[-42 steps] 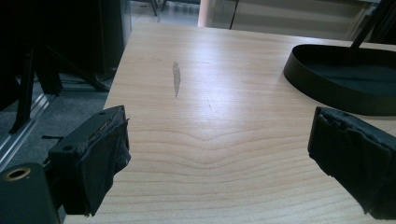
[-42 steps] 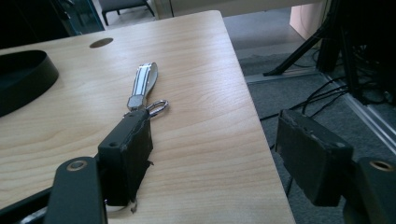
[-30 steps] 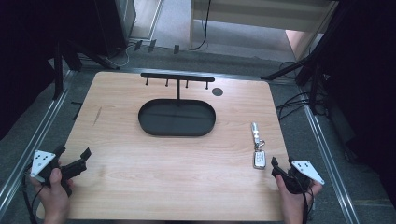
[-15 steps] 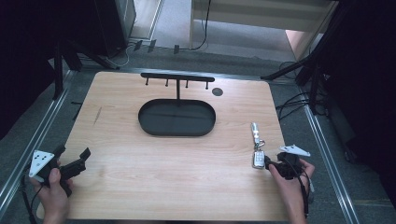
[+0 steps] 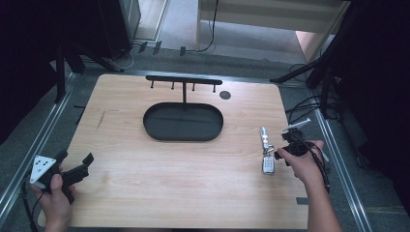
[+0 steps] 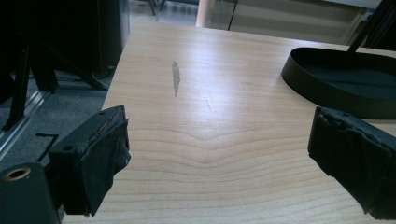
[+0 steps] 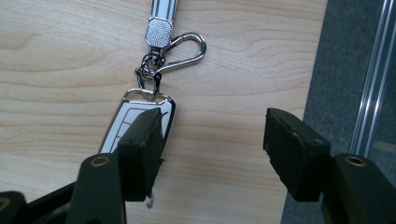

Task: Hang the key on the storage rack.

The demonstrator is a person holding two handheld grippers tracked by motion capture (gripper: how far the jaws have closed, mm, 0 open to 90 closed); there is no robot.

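At the near left, the left gripper (image 5: 75,166) rests on the table (image 5: 145,193), jaws spread with nothing between them. At the near right edge, the right gripper (image 7: 210,149) hovers with jaws spread; its left pad overlaps the key fob (image 7: 140,109), the right pad stands apart. Farther off lies the black tray (image 5: 183,122).

You have one key fob (image 5: 267,165) on the surface (image 5: 145,193), at about four o'clock, joined to one metal clip (image 7: 180,51) and one strap (image 5: 264,135). One black oval tray (image 5: 183,122) sits near the centre. One hook rack (image 5: 183,79) with four pegs stands at twelve o'clock. One dark round disc (image 5: 225,94) lies beside it.
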